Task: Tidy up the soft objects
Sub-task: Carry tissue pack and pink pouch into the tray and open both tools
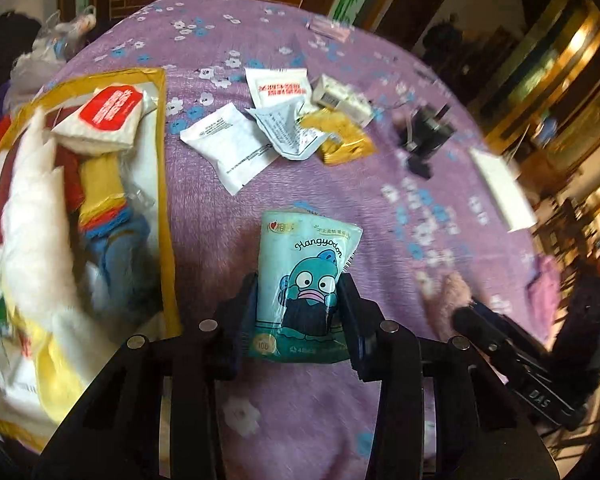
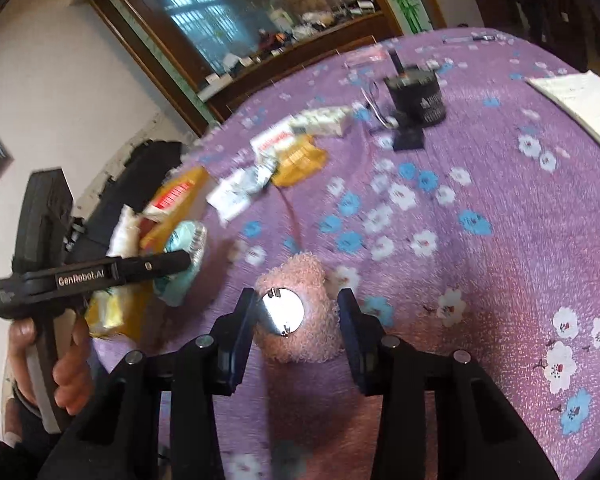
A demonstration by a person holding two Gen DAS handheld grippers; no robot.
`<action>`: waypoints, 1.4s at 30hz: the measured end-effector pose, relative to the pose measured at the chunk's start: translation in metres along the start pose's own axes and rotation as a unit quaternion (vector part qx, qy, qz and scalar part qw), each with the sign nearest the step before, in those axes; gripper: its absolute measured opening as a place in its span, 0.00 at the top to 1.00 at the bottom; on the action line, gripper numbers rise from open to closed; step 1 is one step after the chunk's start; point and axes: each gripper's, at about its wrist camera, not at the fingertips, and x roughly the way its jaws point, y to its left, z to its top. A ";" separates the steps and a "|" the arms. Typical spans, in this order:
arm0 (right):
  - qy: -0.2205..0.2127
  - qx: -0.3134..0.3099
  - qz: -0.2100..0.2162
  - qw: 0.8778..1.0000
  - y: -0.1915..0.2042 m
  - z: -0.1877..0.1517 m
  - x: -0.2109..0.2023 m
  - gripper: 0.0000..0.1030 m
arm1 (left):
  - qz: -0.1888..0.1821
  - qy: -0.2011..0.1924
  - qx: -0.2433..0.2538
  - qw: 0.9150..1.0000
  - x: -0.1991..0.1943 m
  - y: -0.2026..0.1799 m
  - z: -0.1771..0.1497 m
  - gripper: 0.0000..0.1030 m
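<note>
— What have you got on the left?

— My left gripper (image 1: pixel 300 304) is clenched on the teal tissue pack (image 1: pixel 306 276), pads pressing its two long sides. Its long axis runs straight away from my camera, the crimped top end pointing toward the white sachets (image 1: pixel 230 146) farther up the purple floral cloth (image 1: pixel 380 220). The yellow-rimmed box (image 1: pixel 162 152) of soft things sits just to the left.

— And the right?

— My right gripper (image 2: pixel 296 312) straddles the pink plush piece (image 2: pixel 300 312), which lies on the cloth with a shiny round disc (image 2: pixel 282 311) facing up. The near finger looks to touch the disc's edge; the far one stands just off the fuzz — released, I'd say.
</note>
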 end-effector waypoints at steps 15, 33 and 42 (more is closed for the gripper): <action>0.056 -0.116 0.158 0.979 0.153 0.013 0.049 0.61 | 0.065 -0.097 -0.136 0.984 -0.135 0.130 -0.028 0.63; 0.124 -0.212 0.102 0.964 0.212 -0.028 0.125 0.58 | 0.129 -0.065 -0.148 0.978 -0.087 0.168 -0.020 0.59; 0.105 -0.192 0.140 0.966 0.205 -0.026 0.110 0.46 | 0.124 -0.125 -0.155 0.972 -0.104 0.163 -0.030 0.39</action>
